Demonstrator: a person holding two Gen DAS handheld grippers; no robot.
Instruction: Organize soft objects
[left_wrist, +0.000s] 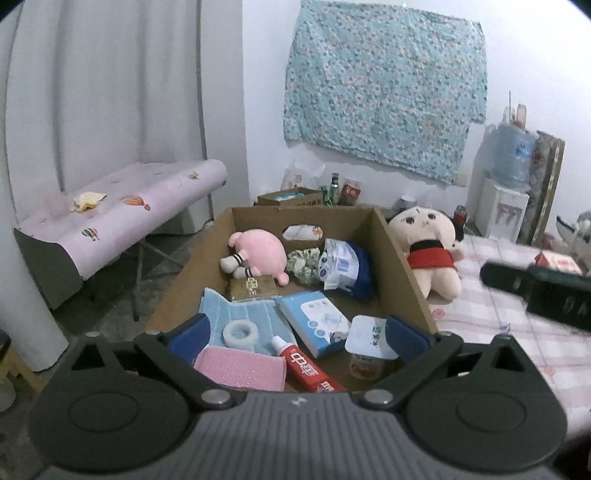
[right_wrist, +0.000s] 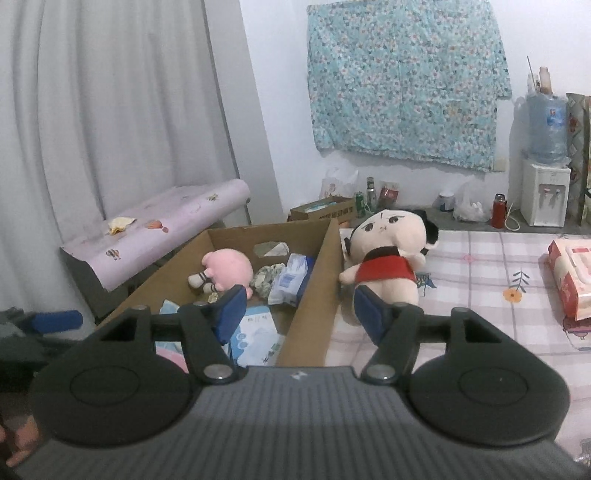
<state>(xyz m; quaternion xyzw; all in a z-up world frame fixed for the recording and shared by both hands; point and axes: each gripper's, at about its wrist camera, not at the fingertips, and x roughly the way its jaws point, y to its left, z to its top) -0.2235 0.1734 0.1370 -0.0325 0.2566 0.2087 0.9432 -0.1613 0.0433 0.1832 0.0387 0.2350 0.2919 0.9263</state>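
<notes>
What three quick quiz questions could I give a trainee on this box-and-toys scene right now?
1. True or false: the pink plush lies inside the cardboard box.
2. Where is the doll in the red top? A) in the box B) on the checked cloth beside the box C) on the pink bench
3. Fill in: the left tongs are ____ and hold nothing.

Key:
1. True.
2. B: it lies outside the box's right wall, on the checked cloth.
3. Open. Their pads stand wide apart above the toothpaste tube and the other things at the near end of the box.
</notes>
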